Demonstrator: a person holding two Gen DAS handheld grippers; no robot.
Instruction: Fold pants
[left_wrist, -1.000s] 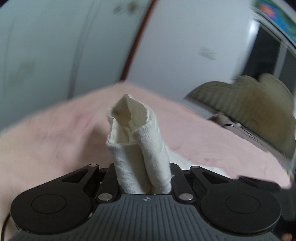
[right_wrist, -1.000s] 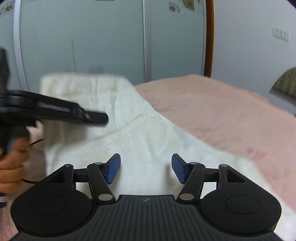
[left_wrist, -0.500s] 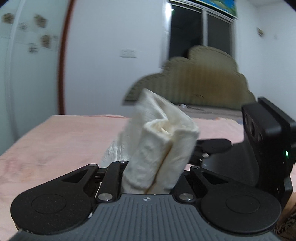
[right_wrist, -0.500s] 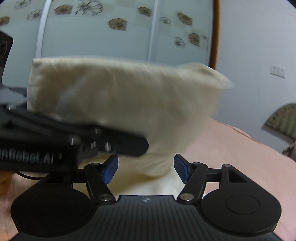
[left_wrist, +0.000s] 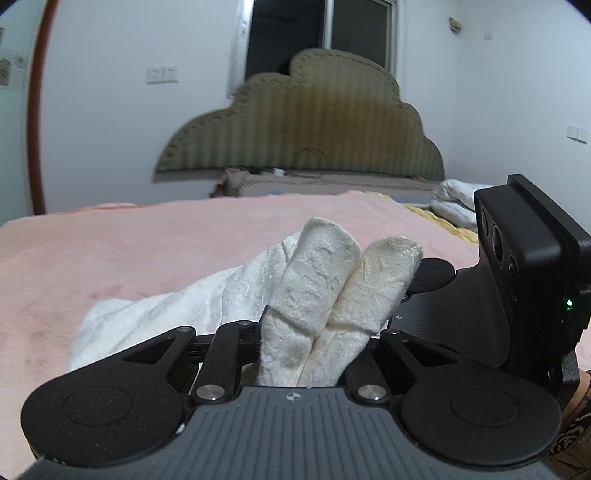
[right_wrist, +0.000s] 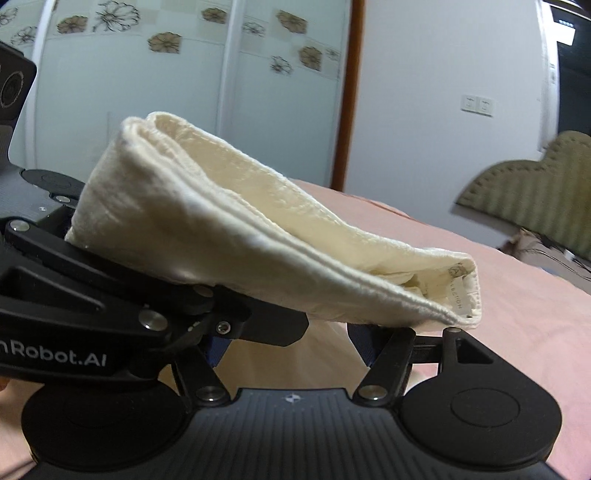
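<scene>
Left gripper (left_wrist: 314, 354) of mine pinches the cream, nubbly-woven pants (left_wrist: 325, 295), two rolled folds standing up between its fingers, the rest trailing onto the pink bedspread (left_wrist: 147, 251). My right gripper (right_wrist: 291, 339) gapes half-wide beneath the layered bundle (pads not pressing). Beyond stands a scalloped, ribbed olive headboard (left_wrist: 314, 122).

From the left wrist view I cannot see my left tongs' (left_wrist: 308, 349) pads: the bunched pants (left_wrist: 321, 295) fill the gap and cover them. The right tongs' housing (left_wrist: 532, 288) runs off the frame's right edge. In the right wrist view the folded pants (right_wrist: 236, 225) hide the right tongs' (right_wrist: 291, 343) fingertips, so their grip is unreadable. The headboard (right_wrist: 535, 195) there is blurred and cut at the edge.
</scene>
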